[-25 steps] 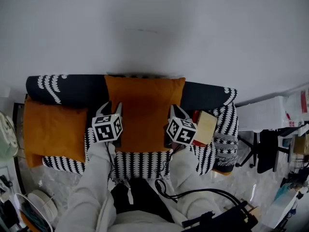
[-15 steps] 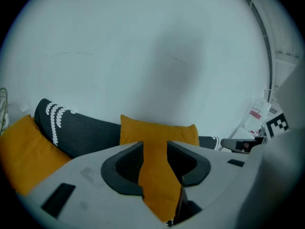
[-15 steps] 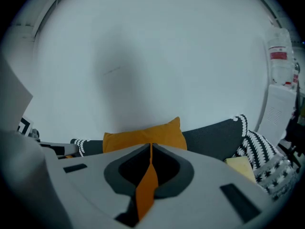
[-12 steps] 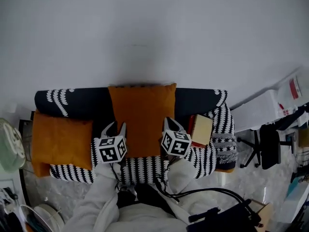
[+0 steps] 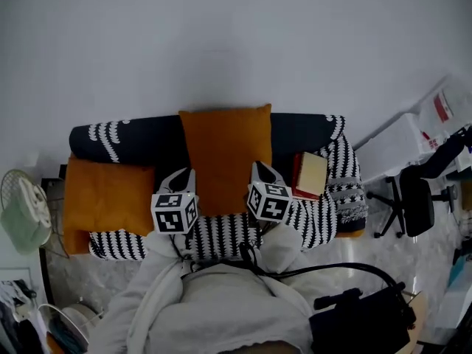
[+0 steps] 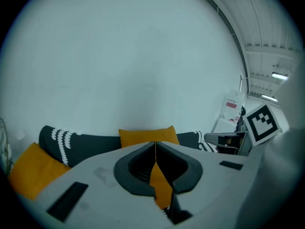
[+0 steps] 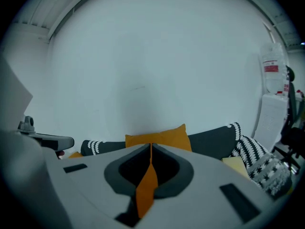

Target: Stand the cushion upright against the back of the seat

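Cushion [image 5: 225, 157]: orange, upright against sofa [image 5: 140, 135] back. We record left gripper [image 5: 182, 177] jaws just closing together, nothing between; right gripper [image 5: 259, 171] pinched together, empty.

A plain pale wall [image 5: 236, 35] fills the upper half of the frame. A dark office chair [image 5: 415, 201] stands at the right edge on marbled floor [image 5: 66, 282], a white fan [image 5: 26, 216] at the left.

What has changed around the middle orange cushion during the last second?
Both grippers drew back from the middle cushion toward the person: the left gripper, whose jaws have just closed on nothing, and the right gripper, shut throughout. The cushion stays upright against the sofa back; the side cushion and the book have not moved.
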